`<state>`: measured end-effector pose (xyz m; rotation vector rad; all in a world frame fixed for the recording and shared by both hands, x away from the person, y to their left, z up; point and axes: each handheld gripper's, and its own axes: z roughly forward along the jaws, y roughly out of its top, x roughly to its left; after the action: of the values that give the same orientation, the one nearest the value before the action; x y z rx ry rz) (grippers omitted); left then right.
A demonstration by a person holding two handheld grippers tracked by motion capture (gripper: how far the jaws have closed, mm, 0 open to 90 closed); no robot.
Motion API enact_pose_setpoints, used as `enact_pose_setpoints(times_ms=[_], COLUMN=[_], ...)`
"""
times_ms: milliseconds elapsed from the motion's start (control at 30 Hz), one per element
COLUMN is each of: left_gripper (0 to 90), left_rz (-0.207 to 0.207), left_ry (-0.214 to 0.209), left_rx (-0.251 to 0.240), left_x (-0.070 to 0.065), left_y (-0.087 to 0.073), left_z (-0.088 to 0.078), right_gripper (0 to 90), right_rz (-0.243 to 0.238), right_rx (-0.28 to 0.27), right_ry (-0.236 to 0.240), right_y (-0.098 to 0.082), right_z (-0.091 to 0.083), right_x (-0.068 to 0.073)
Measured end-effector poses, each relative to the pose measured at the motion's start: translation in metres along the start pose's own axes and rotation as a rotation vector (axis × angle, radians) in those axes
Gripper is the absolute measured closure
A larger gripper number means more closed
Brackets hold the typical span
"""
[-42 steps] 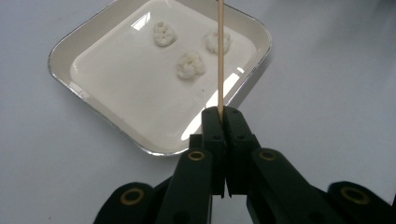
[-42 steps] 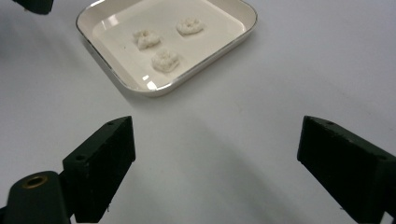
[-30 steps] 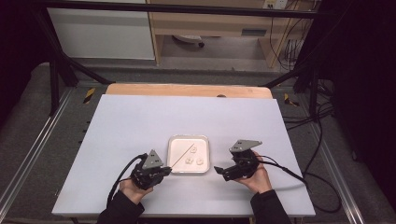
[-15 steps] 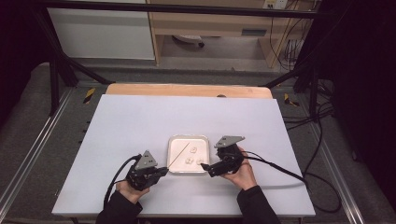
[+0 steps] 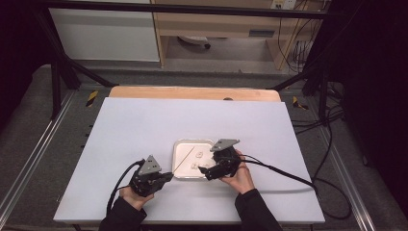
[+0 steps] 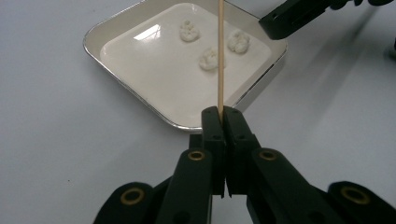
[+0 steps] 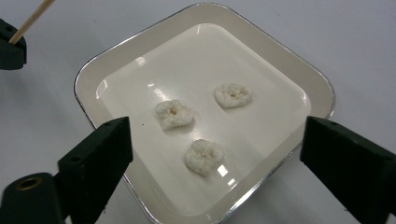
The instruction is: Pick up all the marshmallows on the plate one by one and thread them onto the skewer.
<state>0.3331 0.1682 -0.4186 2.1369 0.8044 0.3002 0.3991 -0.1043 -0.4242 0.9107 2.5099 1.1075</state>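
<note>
- The left claw (image 6: pixel 219 116) is clamped tight on the lower end of a thin, straight wooden skewer (image 6: pixel 220 56), whose free length reaches out over the shallow square white tray with a silvery rim (image 6: pixel 116 28) on the pale counter (image 5: pixel 144 125).
- The skewer looks light and stiff but easy to snap; gripping it near the end, as here, leaves most of its length free for spearing, though the tip will likely wobble.
- The right claw (image 7: pixel 215 154) has just been closing a little, yet its jaws stand wide apart over the near edge of the tray, with nothing pressed between them.
- In the tray lie three small, puffy white lumps, set apart from one another: one nearest the right claw (image 7: pixel 203 156), one to its left (image 7: pixel 174 114) and one farther back (image 7: pixel 233 95).
- The lumps look soft, light and crumbly, perhaps slightly sticky; I judge a gentle pinch across the sides is best, since a hard squeeze would crush them.
- The tray's glossy floor seems slippery, so a lump may slide when nudged.
</note>
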Motion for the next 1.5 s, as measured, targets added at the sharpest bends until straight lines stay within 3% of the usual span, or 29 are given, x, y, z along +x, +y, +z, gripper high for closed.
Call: enact_pose_setpoints(times_ms=[267, 767, 933, 967, 1133, 1333, 1500], left_gripper=[88.4, 88.3, 88.4, 88.4, 88.4, 88.4, 88.4], left_rz=[-0.003, 0.001, 0.003, -0.028, 0.003, -0.007, 0.005], left_ry=[0.007, 0.005, 0.006, 0.019, 0.007, 0.017, 0.009], left_rx=[-0.01, -0.007, -0.012, 0.011, -0.021, -0.014, -0.044], left_x=[0.0, -0.002, -0.003, -0.006, -0.005, -0.007, -0.008], left_y=[0.0, 0.0, 0.0, 0.0, 0.0, -0.001, 0.0], left_z=[0.0, 0.002, 0.002, 0.0, 0.002, 0.001, 0.001], right_gripper=[33.6, 57.8, 63.2, 64.6, 67.3, 68.4, 68.8], right_rz=[-0.008, -0.033, -0.045, -0.05, -0.054, -0.02, 0.016], right_rx=[0.022, 0.058, 0.053, 0.054, 0.049, 0.046, 0.019], right_ry=[0.025, 0.022, 0.017, 0.02, 0.024, 0.031, 0.066], right_y=[-0.003, -0.01, -0.012, -0.012, -0.012, -0.01, -0.004], right_z=[0.01, 0.021, 0.021, 0.02, 0.02, 0.015, 0.004], right_x=[-0.001, 0.001, 0.002, 0.002, 0.003, 0.0, -0.002])
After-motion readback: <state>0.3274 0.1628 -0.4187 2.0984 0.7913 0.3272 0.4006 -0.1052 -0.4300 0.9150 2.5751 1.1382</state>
